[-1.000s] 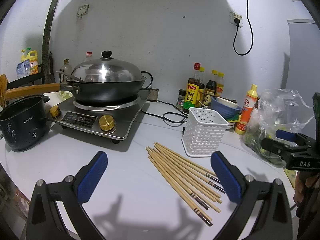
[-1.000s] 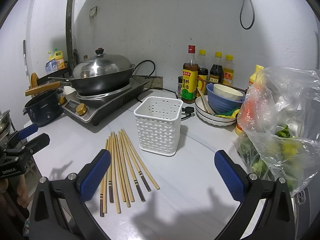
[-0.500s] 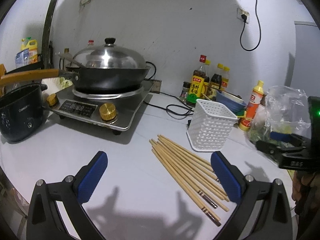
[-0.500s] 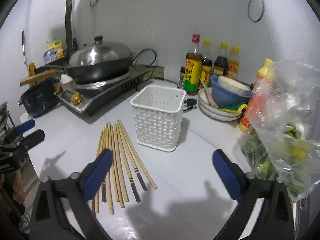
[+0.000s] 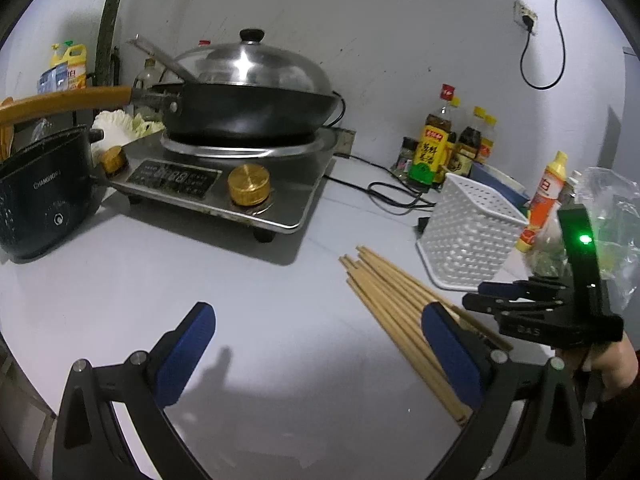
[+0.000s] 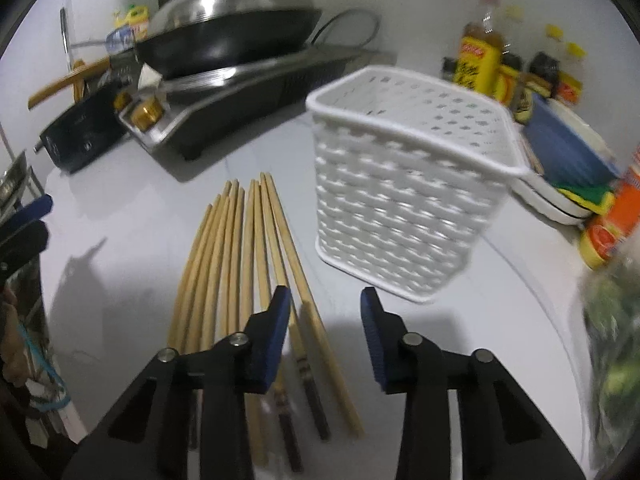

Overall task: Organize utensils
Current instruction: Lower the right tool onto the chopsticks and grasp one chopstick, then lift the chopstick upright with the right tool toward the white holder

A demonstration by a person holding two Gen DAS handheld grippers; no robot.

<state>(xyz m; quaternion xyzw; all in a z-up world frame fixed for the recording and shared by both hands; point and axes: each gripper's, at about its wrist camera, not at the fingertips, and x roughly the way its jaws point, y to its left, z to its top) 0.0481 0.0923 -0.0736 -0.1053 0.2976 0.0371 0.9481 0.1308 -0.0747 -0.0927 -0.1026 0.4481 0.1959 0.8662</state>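
Note:
Several wooden chopsticks [image 6: 240,256] lie side by side on the white counter; they also show in the left wrist view [image 5: 396,300]. A white perforated basket [image 6: 404,208] stands upright just right of them, also seen in the left wrist view [image 5: 468,236]. My right gripper [image 6: 324,312] is low over the near ends of the rightmost chopsticks, jaws partly closed but apart, holding nothing; it shows in the left wrist view [image 5: 512,300]. My left gripper [image 5: 316,344] is open and empty above the counter, left of the chopsticks.
An induction cooker [image 5: 224,184] with a lidded wok [image 5: 248,96] stands at the back left, with a black pot [image 5: 40,192] beside it. Sauce bottles [image 5: 436,144], stacked bowls [image 6: 560,152] and a plastic bag of vegetables [image 5: 608,216] crowd the back right. A black cable [image 5: 388,196] lies behind the basket.
My right gripper has dropped down and forward to the chopsticks' near ends, and its jaws have narrowed. My left gripper has moved lower and closer to the counter.

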